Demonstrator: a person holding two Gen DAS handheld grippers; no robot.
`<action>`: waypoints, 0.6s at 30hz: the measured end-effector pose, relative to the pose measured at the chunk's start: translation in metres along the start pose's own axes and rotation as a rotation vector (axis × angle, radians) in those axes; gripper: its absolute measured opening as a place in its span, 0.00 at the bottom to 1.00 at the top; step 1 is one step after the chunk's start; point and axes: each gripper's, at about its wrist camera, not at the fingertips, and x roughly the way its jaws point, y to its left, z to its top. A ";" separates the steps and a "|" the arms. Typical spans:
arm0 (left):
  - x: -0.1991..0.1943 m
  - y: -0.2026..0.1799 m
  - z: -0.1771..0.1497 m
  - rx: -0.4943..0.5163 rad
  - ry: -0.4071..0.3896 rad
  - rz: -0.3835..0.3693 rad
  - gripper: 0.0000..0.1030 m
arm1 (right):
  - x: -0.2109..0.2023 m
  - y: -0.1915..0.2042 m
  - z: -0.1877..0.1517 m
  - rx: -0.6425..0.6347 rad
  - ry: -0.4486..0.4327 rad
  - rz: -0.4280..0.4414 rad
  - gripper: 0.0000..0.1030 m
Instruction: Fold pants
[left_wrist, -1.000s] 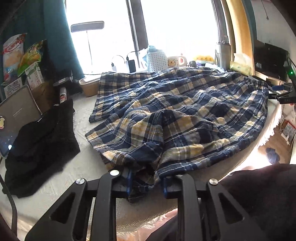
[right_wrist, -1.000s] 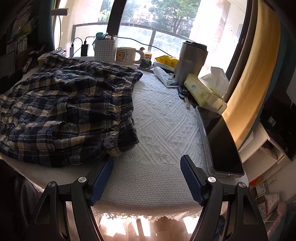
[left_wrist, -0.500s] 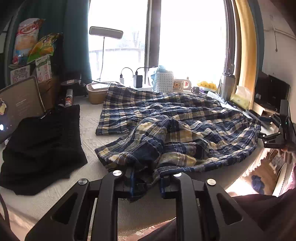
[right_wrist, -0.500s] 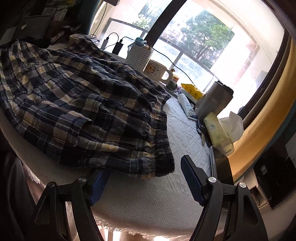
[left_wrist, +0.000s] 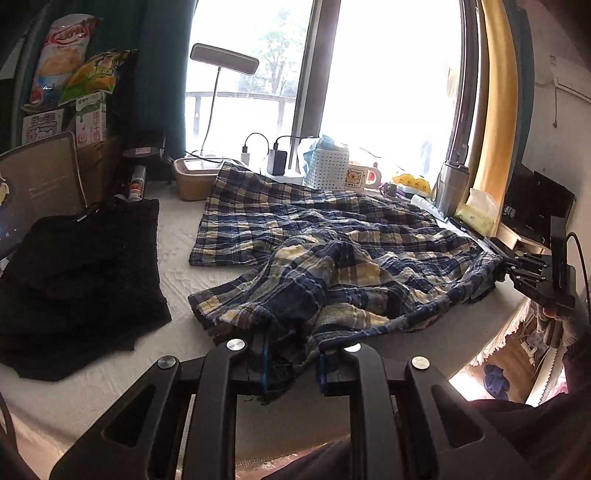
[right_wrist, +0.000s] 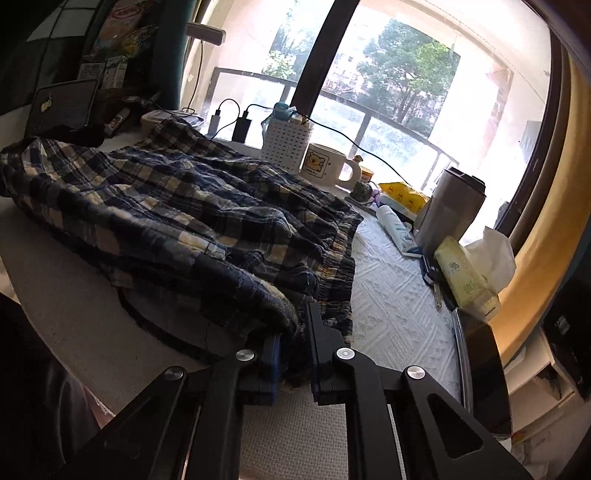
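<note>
Plaid pants, blue-and-yellow check, lie rumpled across the white textured tablecloth, spreading forward from both grippers toward the window.

Left gripper: jaws drawn close, clamped on a bunched hem of the pants at the near table edge. Cloth rises straight ahead of the fingertips into a raised fold. One trouser leg lies flat farther ahead and slightly left. A black folded garment lies on the table to the left of this gripper, apart from the pants.

Right gripper: jaws closed together on the gathered waistband corner; cloth is pinched between the blue pads. In the left wrist view the same gripper sits far to the right, with the pants edge stretched taut toward it.

Ahead and right of the right gripper: bare tablecloth, then a tissue pack, a steel tumbler and a dark tablet at the table's edge. Farther ahead, beyond the pants: bear-print mug and white perforated basket.
</note>
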 end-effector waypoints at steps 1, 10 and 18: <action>-0.003 0.000 0.002 -0.001 -0.008 -0.006 0.16 | -0.002 0.000 0.001 0.008 -0.006 0.009 0.07; -0.022 -0.003 0.039 0.038 -0.093 -0.037 0.16 | -0.031 -0.024 0.025 0.098 -0.084 0.037 0.06; -0.017 -0.001 0.083 0.106 -0.122 -0.041 0.16 | -0.036 -0.047 0.069 0.180 -0.109 0.047 0.06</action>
